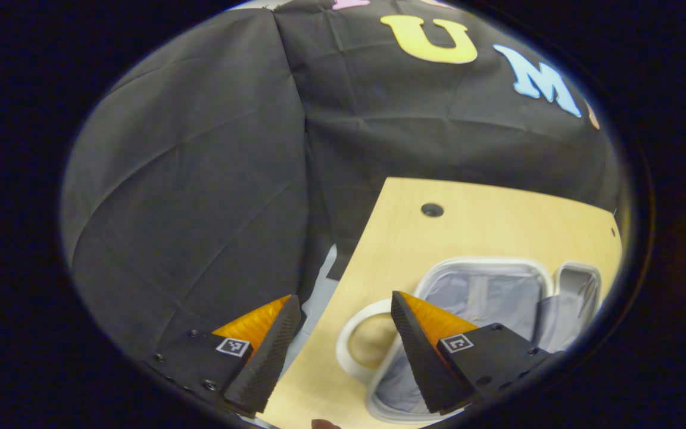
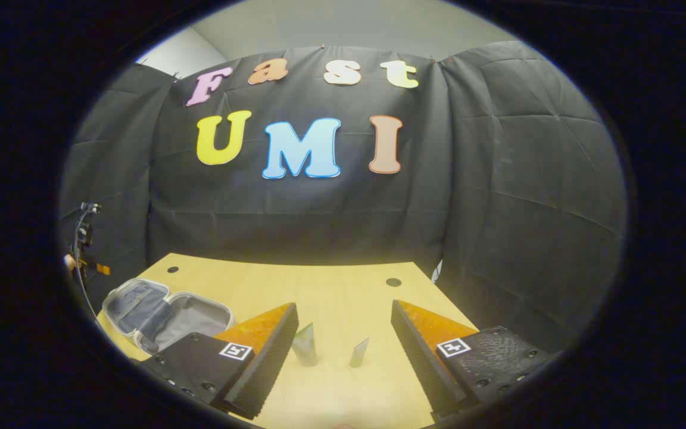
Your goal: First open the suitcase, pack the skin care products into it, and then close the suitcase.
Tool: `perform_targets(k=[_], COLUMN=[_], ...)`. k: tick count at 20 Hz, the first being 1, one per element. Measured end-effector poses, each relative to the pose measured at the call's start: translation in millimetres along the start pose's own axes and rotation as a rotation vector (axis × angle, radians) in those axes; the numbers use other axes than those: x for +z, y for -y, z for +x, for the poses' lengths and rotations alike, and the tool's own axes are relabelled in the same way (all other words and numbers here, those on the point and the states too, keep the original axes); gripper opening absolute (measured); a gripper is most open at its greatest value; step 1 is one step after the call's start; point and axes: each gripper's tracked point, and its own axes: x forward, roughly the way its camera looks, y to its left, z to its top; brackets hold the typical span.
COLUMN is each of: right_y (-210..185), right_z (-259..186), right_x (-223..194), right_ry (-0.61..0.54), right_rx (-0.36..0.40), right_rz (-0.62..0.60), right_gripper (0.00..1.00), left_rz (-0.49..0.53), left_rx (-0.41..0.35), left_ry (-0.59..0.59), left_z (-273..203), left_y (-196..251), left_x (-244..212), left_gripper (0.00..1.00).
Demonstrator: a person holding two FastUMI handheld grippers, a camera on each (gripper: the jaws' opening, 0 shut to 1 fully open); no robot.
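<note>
In the left gripper view, the left gripper (image 1: 343,351) holds its ribbed black wedge fingers apart over the pale wooden table (image 1: 474,220); the open suitcase (image 1: 480,298), white-rimmed with grey fabric lining and a looped handle, lies lower right. In the right gripper view, the right gripper (image 2: 343,357) is spread apart around nothing; two upright skin care tubes (image 2: 305,344) (image 2: 358,353) stand at bottom centre.

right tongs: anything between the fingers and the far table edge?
Two small upright skin care tubes stand just beyond the open right tongs; past them the light wooden table is bare, per the right gripper view.
</note>
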Motion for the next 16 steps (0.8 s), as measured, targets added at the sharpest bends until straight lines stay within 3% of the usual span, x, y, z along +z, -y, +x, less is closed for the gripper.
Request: perform_targets(k=[4, 7, 11, 13, 16], right_y=[9, 24, 46, 51, 55], right_z=[1, 0, 3, 5, 8], right_x=[-3, -2, -1, -5, -12], right_ry=[0.003, 0.007, 0.014, 0.001, -0.024], right_rx=[0.043, 0.060, 0.042, 0.037, 0.034], right_rz=[0.031, 0.033, 0.013, 0.028, 0.050], right_gripper=[0.96, 0.96, 0.96, 0.96, 0.96], left_rz=[0.012, 0.033, 0.051, 0.109, 0.136], left_rx=[-0.115, -0.223, -0.425, -0.515, -0.660], left_ry=[0.138, 0.181, 0.279, 0.340, 0.366], left_z=[-62, -97, -143, -166, -196], left_y=[101, 209, 354, 420, 499], left_x=[31, 22, 22, 20, 3], left_gripper=[0.99, 0.97, 0.99, 0.99, 0.99])
